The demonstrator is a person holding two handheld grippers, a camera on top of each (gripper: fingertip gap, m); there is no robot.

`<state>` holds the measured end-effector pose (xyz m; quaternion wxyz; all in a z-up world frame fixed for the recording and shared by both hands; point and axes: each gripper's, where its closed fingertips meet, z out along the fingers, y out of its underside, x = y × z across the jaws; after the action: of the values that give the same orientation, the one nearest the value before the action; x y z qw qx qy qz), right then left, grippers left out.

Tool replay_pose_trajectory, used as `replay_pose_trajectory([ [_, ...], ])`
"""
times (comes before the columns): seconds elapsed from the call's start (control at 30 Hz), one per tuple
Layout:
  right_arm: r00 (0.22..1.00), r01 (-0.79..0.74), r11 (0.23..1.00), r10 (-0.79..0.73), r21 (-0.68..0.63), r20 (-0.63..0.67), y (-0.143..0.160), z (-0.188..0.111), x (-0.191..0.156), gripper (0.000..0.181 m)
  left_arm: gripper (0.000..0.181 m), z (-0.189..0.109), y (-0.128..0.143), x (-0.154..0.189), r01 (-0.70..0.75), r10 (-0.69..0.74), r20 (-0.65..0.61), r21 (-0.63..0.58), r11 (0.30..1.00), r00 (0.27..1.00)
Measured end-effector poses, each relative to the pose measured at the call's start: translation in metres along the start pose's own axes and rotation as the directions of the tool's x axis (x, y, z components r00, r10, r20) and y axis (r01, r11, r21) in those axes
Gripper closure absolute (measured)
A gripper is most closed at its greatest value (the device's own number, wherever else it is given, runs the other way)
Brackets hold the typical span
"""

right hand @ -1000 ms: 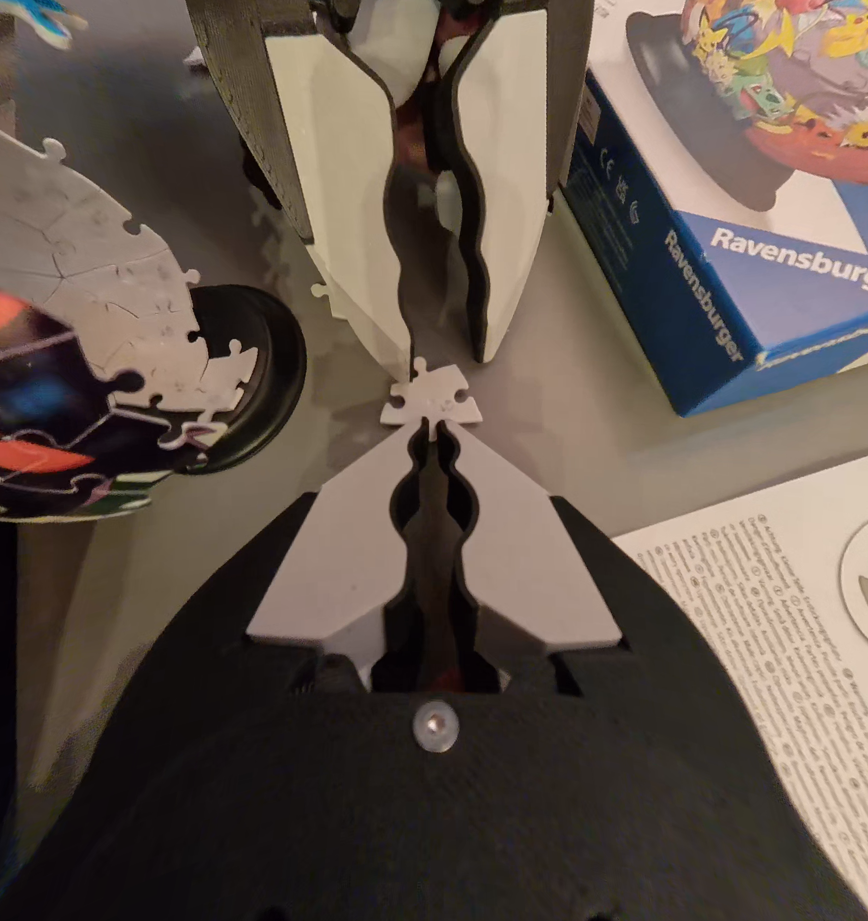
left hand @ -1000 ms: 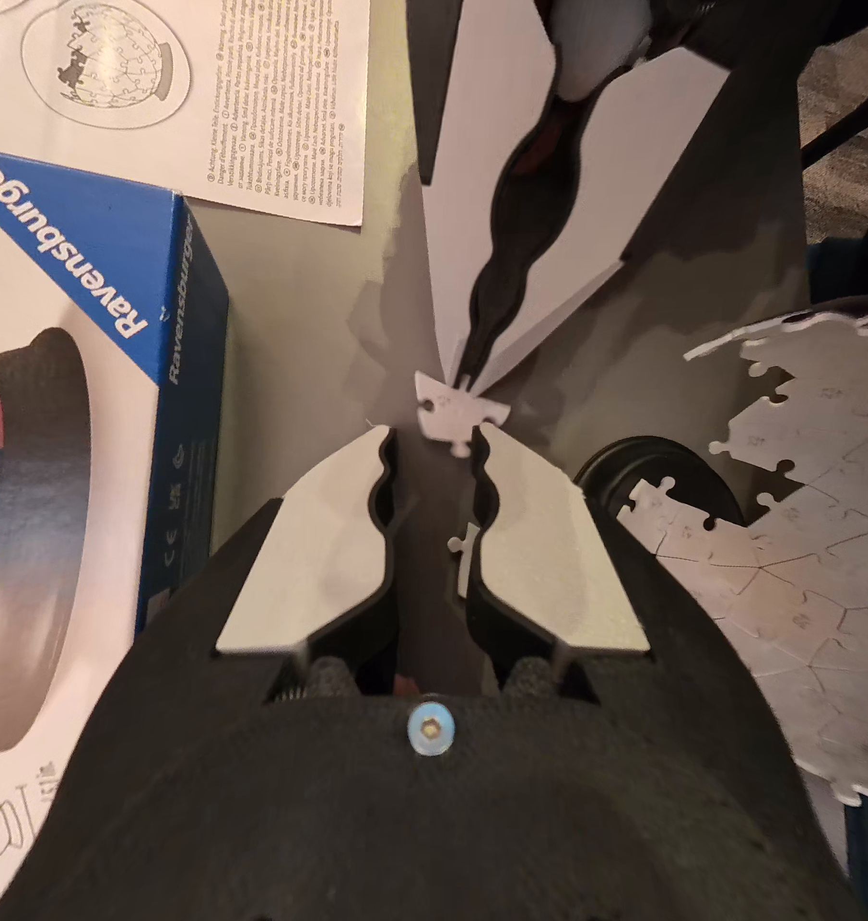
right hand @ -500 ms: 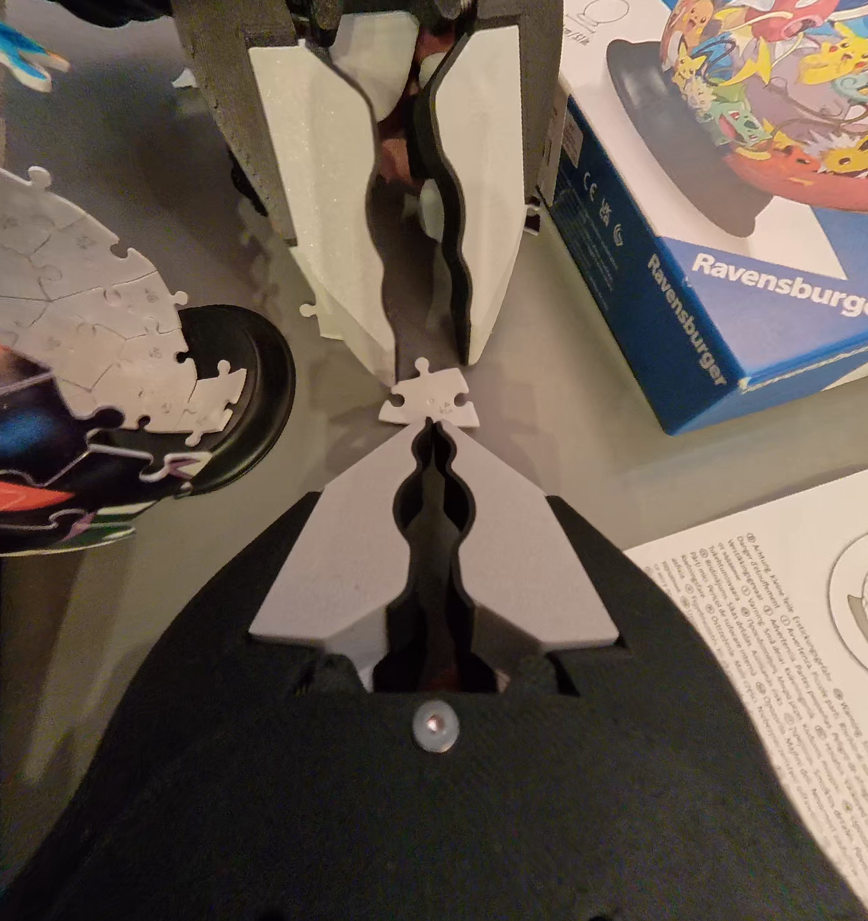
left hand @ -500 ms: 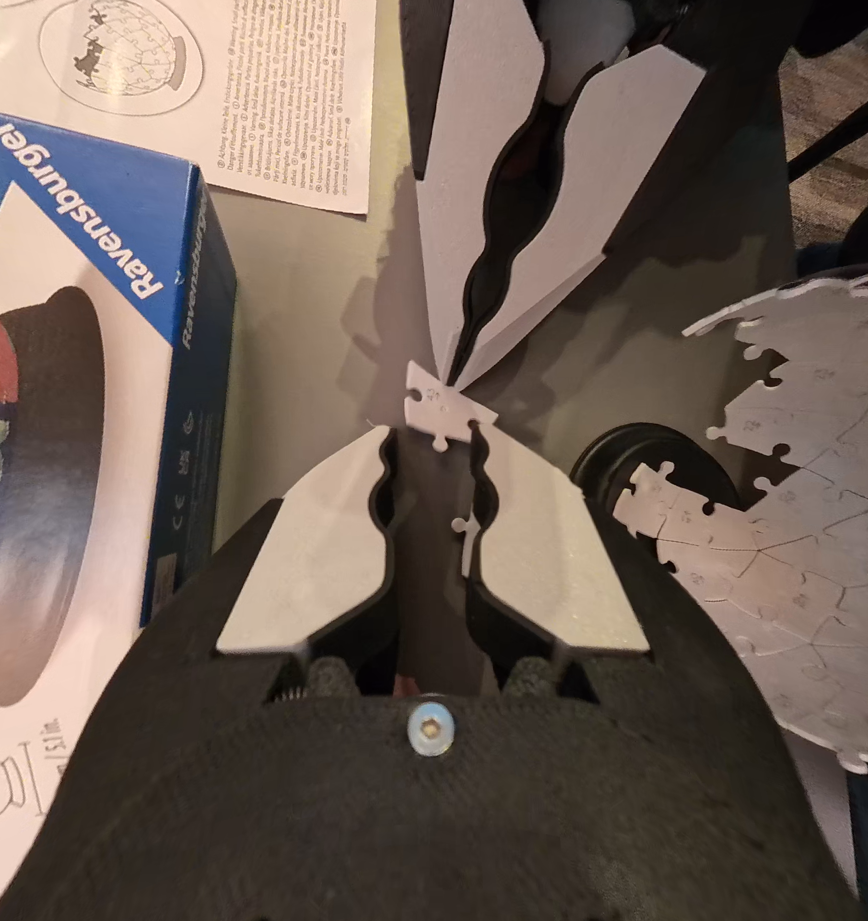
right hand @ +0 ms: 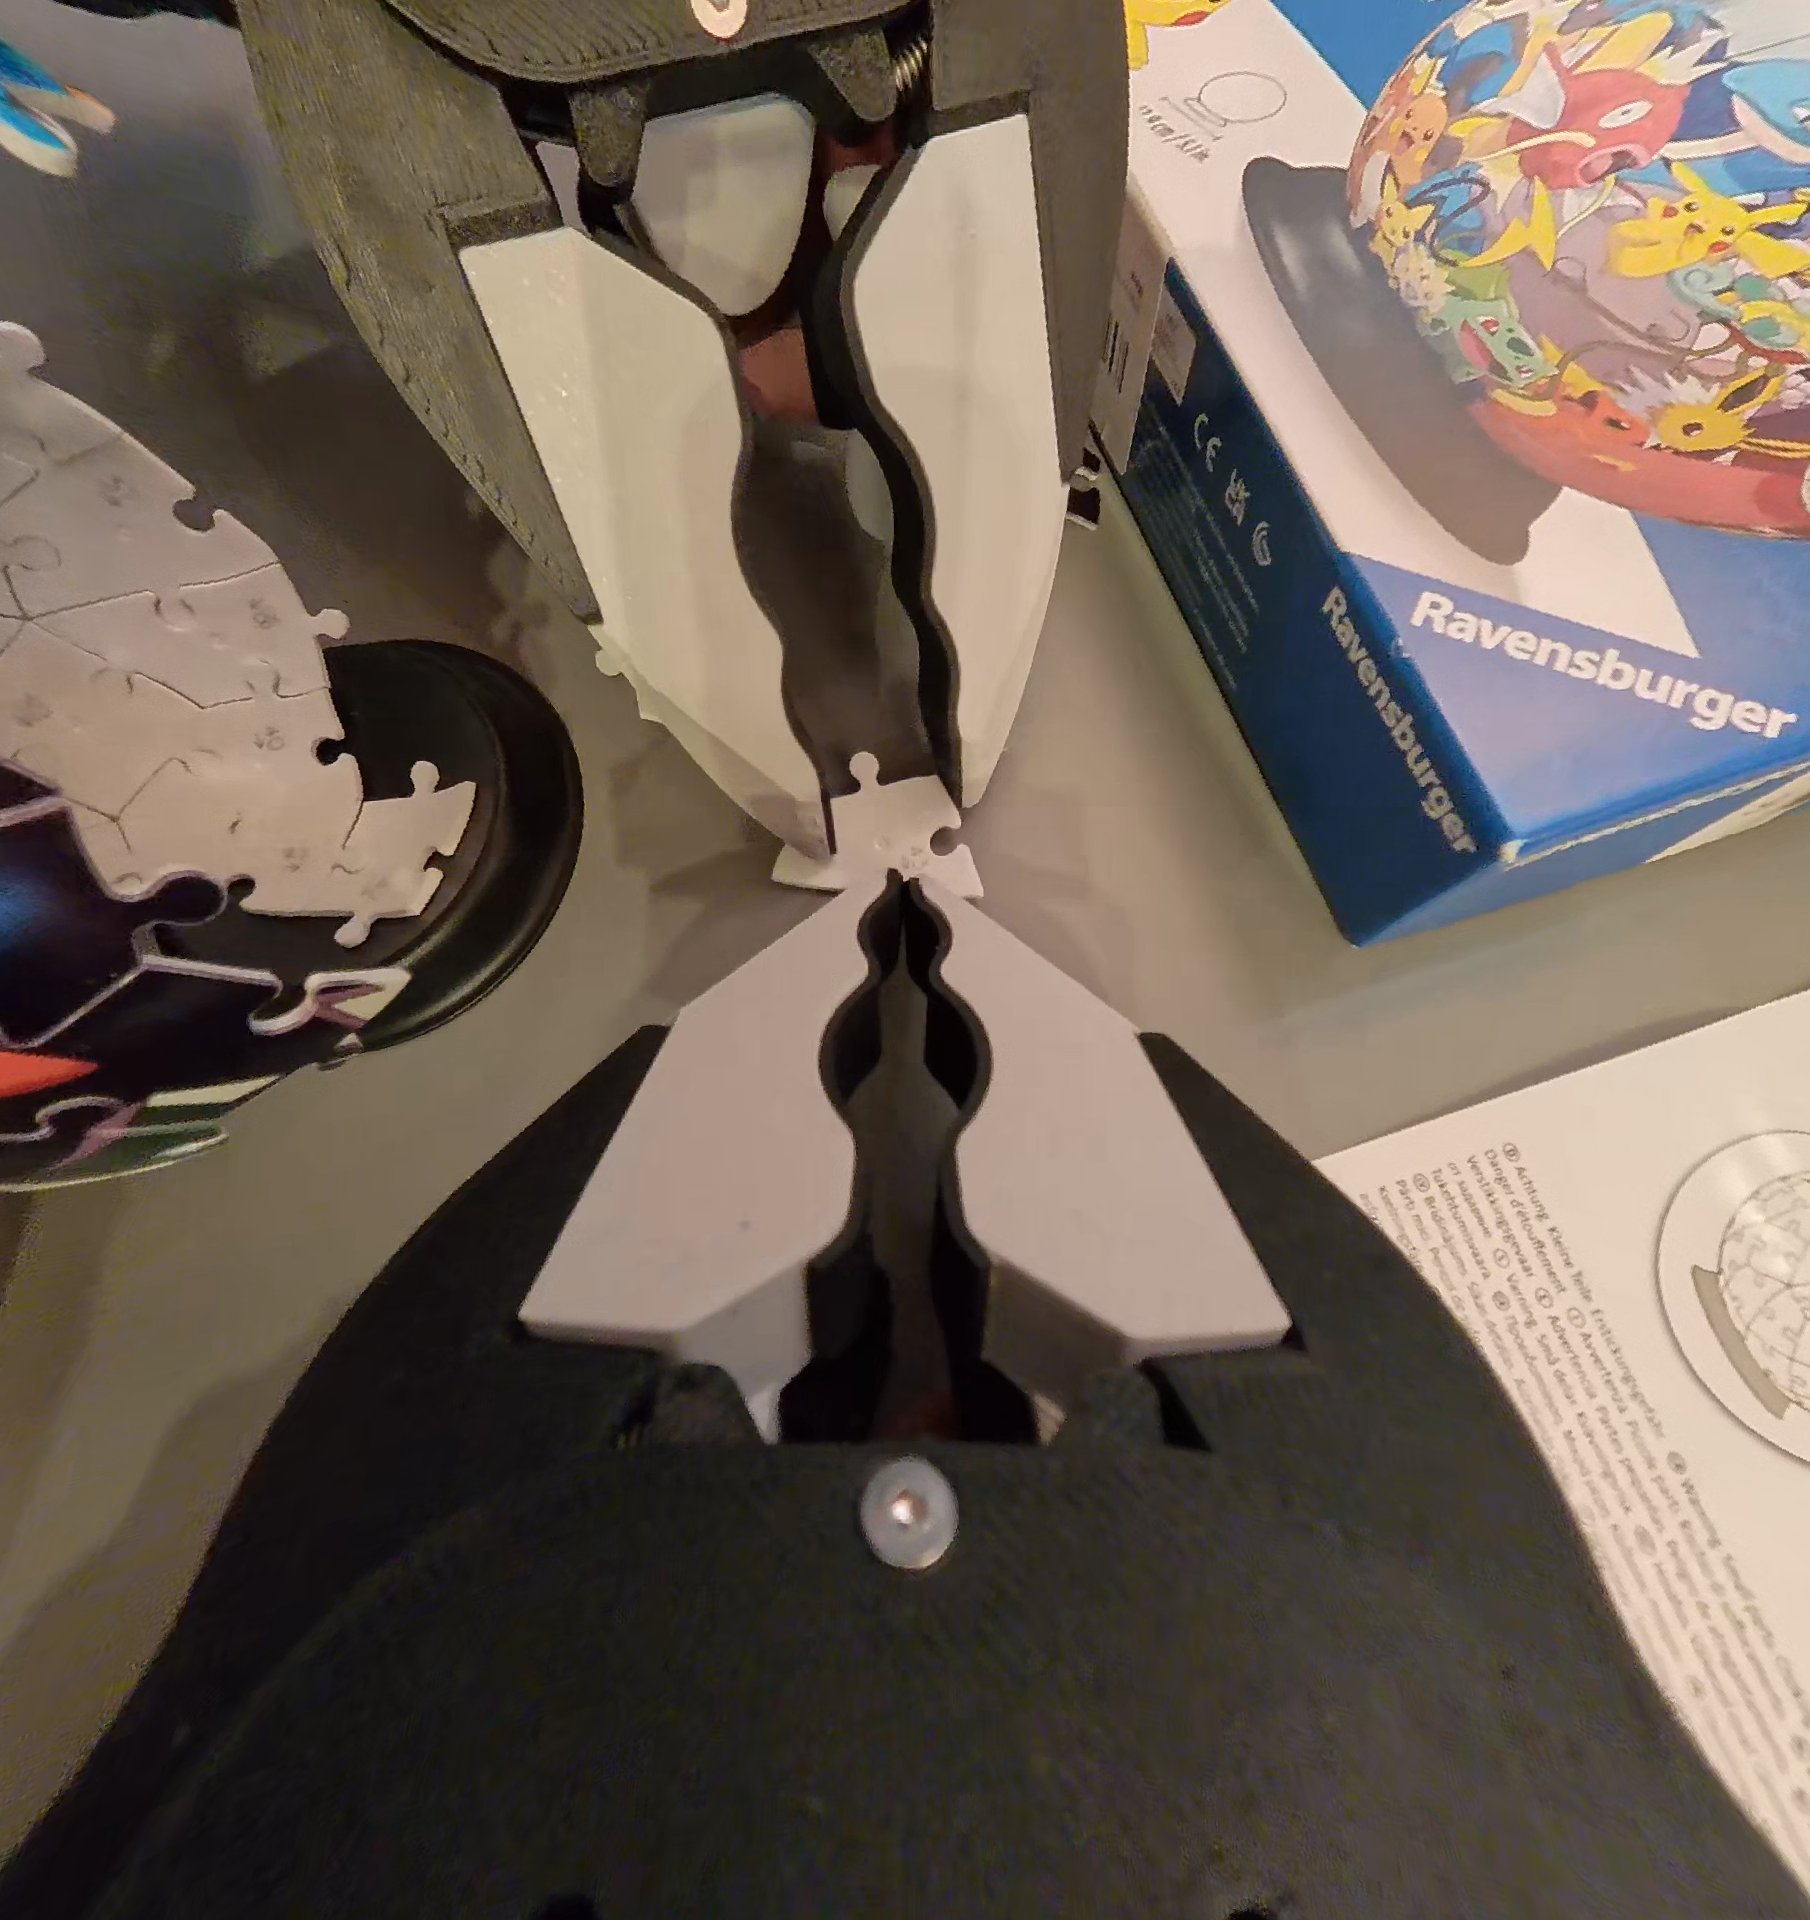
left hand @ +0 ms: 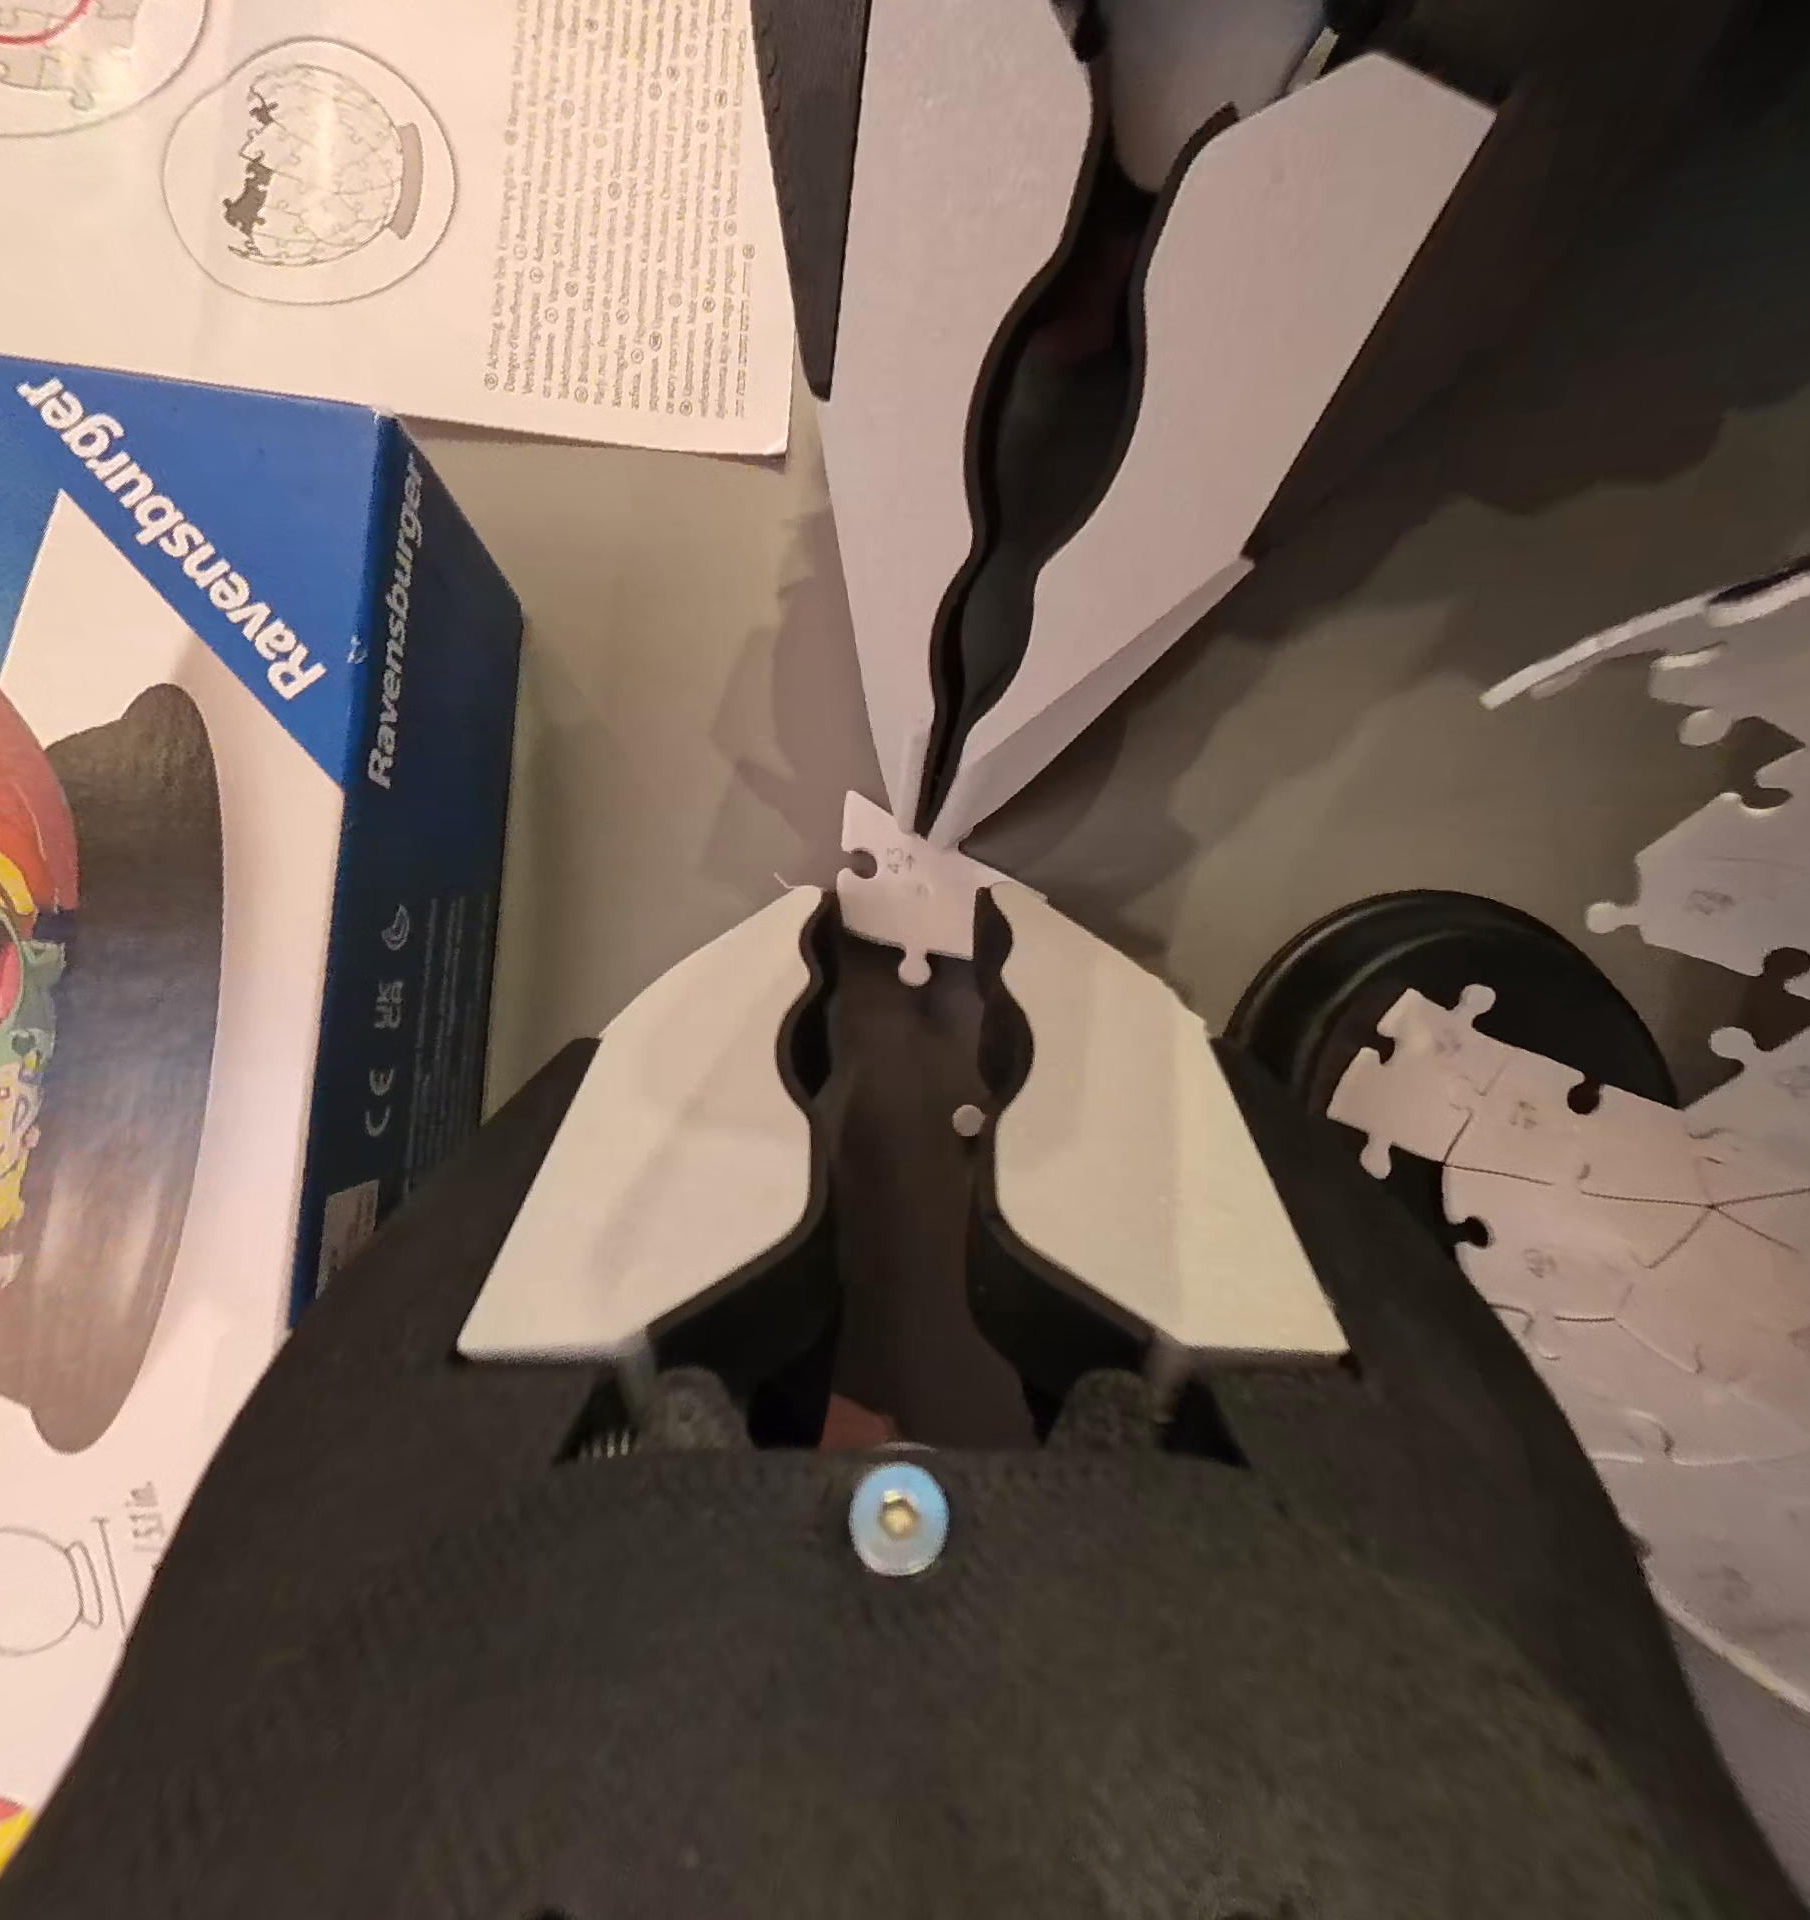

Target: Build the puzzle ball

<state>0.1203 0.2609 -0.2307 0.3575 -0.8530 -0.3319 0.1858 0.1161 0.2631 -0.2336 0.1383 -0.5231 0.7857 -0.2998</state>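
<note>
While the right gripper (right hand: 906,883) pinches the white puzzle piece (left hand: 906,891) by its edge, the left gripper's (left hand: 906,914) parted jaws straddle it.

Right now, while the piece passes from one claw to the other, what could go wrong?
1. The right claw pinches the loose puzzle piece only by its edge, so it may twist or drop.
2. The left claw is open around it; closing off-centre could bend a tab.
3. The partly built ball is close and could be bumped.
</note>
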Motion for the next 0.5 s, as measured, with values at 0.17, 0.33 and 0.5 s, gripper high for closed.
replay_pose_trajectory([
  [0.17,0.999,0.020,1.000,-0.020,0.013,-0.035,-0.001,-0.002,0.001,0.181,0.166,0.000,0.000,-0.002,0.032,-0.033,0.029,0.010,0.999,0.999],
  [0.33,0.998,0.028,0.999,-0.027,0.033,-0.055,-0.002,-0.004,0.002,0.181,0.174,-0.004,-0.007,-0.007,0.041,-0.044,0.063,0.051,0.998,0.997],
  [0.5,0.995,-0.102,0.987,0.102,0.122,0.004,-0.011,-0.015,0.004,0.180,0.178,-0.011,-0.015,-0.010,0.089,-0.098,0.065,0.133,0.987,0.993],
])
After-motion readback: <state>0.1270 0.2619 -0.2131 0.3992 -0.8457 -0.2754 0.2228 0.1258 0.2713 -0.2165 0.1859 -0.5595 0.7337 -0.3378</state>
